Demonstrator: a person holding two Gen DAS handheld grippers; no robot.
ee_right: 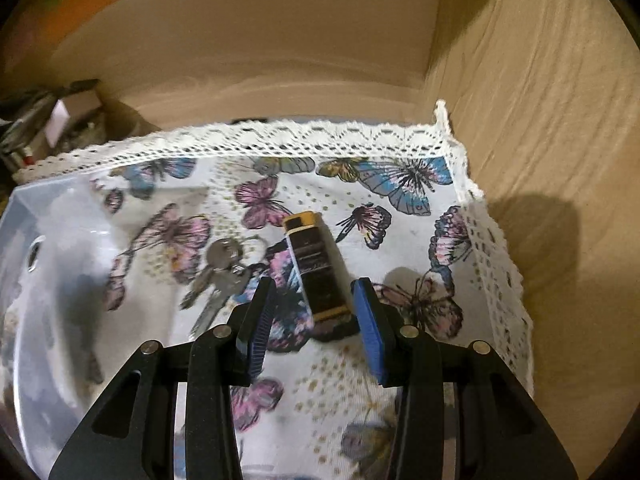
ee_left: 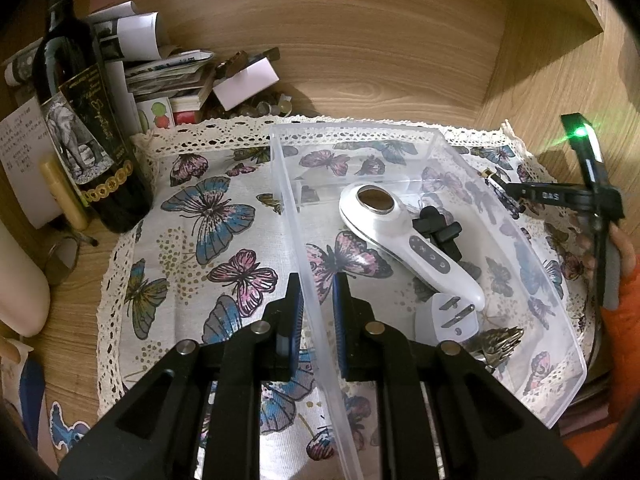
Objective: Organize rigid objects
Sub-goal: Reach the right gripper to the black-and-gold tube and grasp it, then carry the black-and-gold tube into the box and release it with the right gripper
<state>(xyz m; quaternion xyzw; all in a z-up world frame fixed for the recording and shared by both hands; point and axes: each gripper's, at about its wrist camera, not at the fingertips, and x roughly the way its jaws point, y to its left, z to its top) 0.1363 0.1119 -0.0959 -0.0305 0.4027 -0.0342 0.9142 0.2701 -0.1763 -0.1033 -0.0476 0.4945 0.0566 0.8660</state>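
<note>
A clear plastic box (ee_left: 536,280) lies on a butterfly cloth (ee_left: 208,216). In it are a white handheld device (ee_left: 404,236), a black clip (ee_left: 438,230), a white plug (ee_left: 452,318) and a bronze piece (ee_left: 500,338). My left gripper (ee_left: 316,292) straddles the box's left wall, jaws narrowly apart; contact is unclear. My right gripper (ee_right: 314,304) is open, its jaws on either side of a black and gold lighter (ee_right: 316,268) that lies on the cloth (ee_right: 400,184). Keys (ee_right: 220,276) lie left of the lighter. The box shows at the left (ee_right: 48,280).
A dark wine bottle (ee_left: 84,128), stacked papers and boxes (ee_left: 172,76) and small clutter stand at the back left. Wooden walls (ee_left: 360,52) enclose the back and right. The right gripper's body (ee_left: 588,196) shows at the right edge of the left wrist view.
</note>
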